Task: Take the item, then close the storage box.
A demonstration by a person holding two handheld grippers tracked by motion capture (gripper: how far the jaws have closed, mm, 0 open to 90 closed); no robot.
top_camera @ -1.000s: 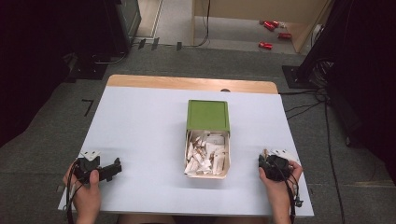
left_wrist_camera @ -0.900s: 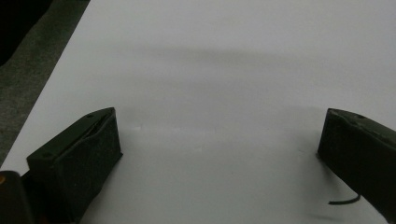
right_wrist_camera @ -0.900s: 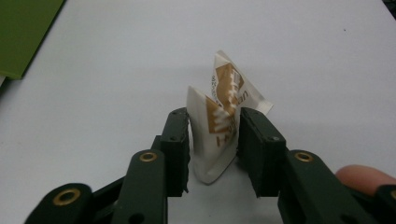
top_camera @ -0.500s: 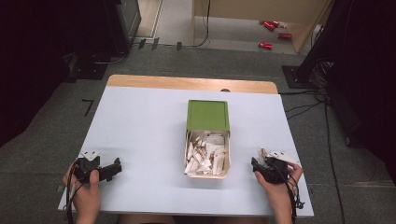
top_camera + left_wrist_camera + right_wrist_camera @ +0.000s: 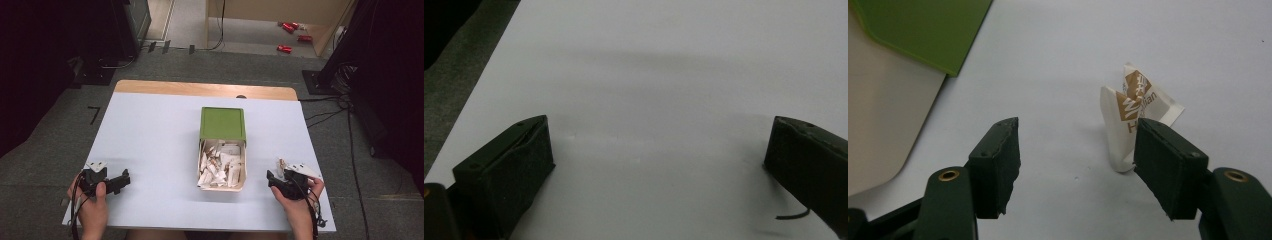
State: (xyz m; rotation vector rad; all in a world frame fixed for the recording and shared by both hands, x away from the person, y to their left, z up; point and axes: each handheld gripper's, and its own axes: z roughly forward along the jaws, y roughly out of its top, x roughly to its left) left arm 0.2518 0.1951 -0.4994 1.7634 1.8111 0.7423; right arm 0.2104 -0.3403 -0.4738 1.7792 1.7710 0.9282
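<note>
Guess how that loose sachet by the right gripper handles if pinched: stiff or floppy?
The sachet is creased thin paper, so probably floppy and very light. It lies loose on the table beside the right gripper, whose fingers have just been opening; a nudge would likely slide it.

Lab or studio: table point(image 5: 150, 140) on grey carpet point(image 5: 60, 165), black curtains point(image 5: 30, 60) (cables point(image 5: 350, 150) trailing across floor).
</note>
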